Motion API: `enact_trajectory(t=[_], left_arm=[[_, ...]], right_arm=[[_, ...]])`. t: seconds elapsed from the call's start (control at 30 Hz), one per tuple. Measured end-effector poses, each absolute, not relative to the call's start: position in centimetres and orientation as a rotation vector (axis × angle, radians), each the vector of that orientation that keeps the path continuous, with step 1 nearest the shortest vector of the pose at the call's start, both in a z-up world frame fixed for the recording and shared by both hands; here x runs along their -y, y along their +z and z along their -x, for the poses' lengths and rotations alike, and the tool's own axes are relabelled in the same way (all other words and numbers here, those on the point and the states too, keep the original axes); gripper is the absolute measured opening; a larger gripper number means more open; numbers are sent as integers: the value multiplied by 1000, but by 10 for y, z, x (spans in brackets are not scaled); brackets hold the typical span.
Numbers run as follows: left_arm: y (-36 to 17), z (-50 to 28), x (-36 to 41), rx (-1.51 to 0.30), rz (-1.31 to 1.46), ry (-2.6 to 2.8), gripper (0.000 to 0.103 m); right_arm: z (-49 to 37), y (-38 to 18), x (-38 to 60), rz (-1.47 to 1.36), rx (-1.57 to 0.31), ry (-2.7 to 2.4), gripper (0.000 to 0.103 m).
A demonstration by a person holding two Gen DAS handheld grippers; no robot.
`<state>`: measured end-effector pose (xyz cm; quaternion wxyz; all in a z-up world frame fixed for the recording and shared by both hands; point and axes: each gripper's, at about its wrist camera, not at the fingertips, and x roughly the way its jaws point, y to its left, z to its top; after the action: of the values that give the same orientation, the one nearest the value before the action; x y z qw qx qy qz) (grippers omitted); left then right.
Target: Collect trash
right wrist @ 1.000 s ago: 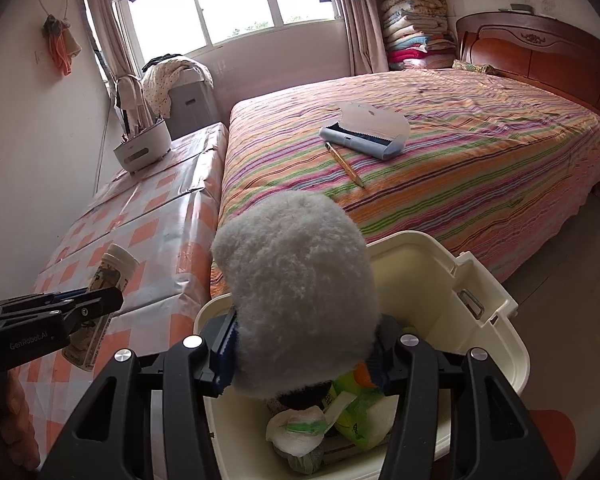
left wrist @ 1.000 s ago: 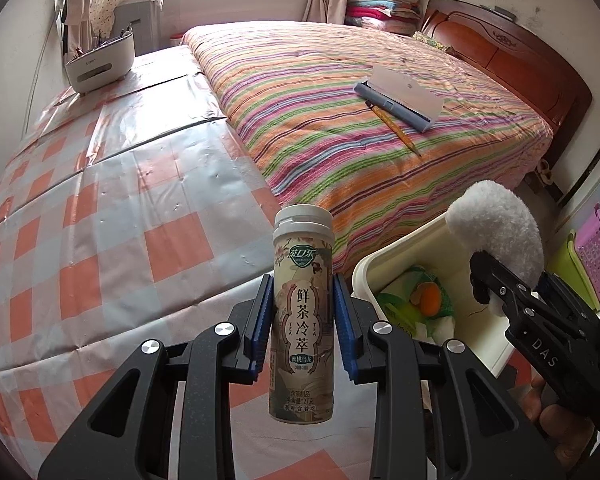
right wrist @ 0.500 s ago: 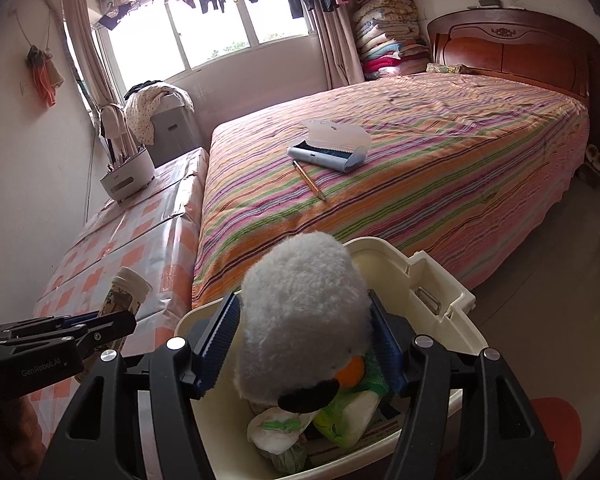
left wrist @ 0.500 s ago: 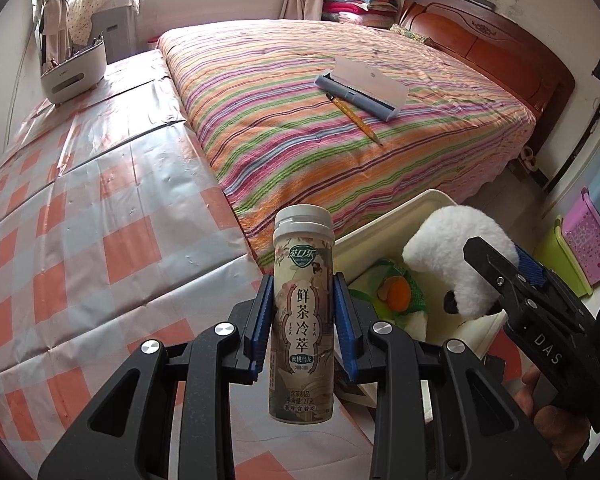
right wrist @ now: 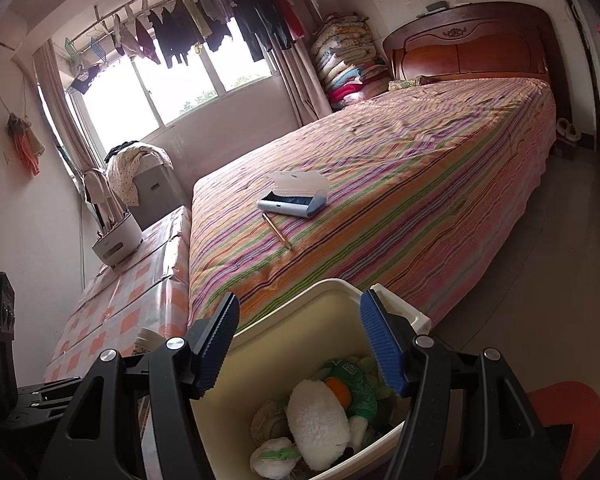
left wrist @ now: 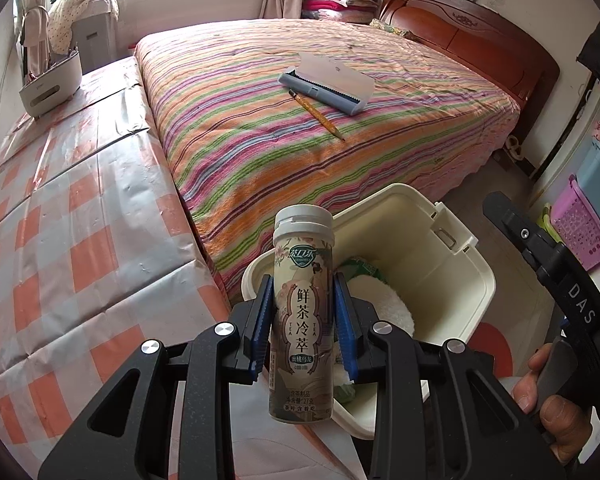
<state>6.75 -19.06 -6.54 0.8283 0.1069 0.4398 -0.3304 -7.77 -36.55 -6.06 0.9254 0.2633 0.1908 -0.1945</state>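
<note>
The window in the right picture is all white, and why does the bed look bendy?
Right wrist view: daylight overexposes the window, so the hanging clothes go dark against it. Both views: the fisheye lens curves straight edges, bending the bed and darkening the corners. Left wrist view: the tea bottle looks sharp.

A: The left wrist view looks forward past its jaws, close above the bin (left wrist: 452, 240), facing the bed (left wrist: 300, 128).

B: The right wrist view looks steeply into that bin (both share bed and desk (right wrist: 140, 280)).
</note>
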Motion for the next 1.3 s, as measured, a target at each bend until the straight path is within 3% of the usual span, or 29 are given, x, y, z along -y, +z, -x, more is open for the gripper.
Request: enact_trajectory(t=[0.77, 0.83, 1.0, 1.3], left_arm=[[-70, -27, 240, -895, -329, -808, 30], [-68, -23, 241, -880, -341, -812, 35], [-59, -16, 239, -810, -351, -788, 79], [-51, -24, 227, -783, -322, -731, 83]], right_arm=[[100, -57, 382, -599, -315, -435, 61], [101, -56, 382, -599, -313, -436, 61], [102, -56, 384, -602, -303, -441, 61], [102, -58, 385, -608, -302, -442, 61]])
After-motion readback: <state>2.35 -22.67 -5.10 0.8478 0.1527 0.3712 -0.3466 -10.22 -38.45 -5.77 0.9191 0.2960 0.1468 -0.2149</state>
